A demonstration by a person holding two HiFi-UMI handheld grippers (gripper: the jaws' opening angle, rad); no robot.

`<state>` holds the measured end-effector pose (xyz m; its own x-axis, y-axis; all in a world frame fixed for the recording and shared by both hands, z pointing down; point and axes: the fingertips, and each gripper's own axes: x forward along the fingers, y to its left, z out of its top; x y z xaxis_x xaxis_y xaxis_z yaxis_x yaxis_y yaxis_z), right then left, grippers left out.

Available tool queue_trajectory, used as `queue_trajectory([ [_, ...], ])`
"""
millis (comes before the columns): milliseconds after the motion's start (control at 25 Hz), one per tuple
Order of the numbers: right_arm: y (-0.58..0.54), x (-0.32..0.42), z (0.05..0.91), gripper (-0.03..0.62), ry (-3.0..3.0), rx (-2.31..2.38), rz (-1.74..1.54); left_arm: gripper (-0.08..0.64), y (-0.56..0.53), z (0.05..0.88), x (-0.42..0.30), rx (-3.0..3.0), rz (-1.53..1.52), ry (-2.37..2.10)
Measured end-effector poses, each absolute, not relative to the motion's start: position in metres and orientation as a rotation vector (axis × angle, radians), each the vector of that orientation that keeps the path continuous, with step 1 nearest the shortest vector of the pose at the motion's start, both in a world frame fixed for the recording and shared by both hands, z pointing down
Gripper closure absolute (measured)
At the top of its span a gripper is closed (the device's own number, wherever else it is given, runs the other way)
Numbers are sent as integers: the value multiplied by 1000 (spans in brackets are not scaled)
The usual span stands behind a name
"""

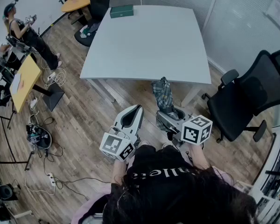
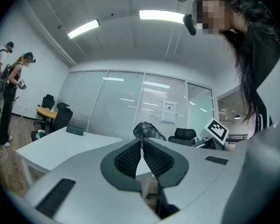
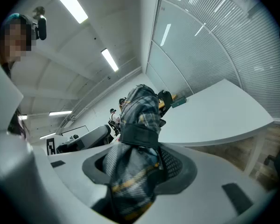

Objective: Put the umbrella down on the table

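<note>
Nearest: dark hair (image 1: 186, 199), bottom of head view. Just ahead, left claw (image 1: 135, 110), closed tip to tip, nothing between. Right claw (image 1: 167, 118) clamped on folded plaid umbrella (image 1: 162, 93), jaws held wide by fabric. Umbrella in air, pointing toward near edge of white counter (image 1: 144, 41), not resting on it. Green box (image 1: 121, 11) at far edge. Black chair (image 1: 247, 97) to right, on wood floor (image 1: 93, 120).

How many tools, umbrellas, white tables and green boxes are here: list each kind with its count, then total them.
Tools: 2, the left tool and the right tool
Umbrellas: 1, the plaid umbrella gripped in the right tool
White tables: 1, the white table
Green boxes: 1, the green box on that table
Total: 5
</note>
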<state>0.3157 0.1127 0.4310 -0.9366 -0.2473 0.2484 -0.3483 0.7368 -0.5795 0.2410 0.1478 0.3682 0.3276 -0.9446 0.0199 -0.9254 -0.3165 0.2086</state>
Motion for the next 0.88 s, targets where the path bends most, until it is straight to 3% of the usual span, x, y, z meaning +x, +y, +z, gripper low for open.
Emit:
queue_trajectory([
  [880,132,229,432,374,-2778,488,989,526,181,372,153,2372,-151,-1752],
])
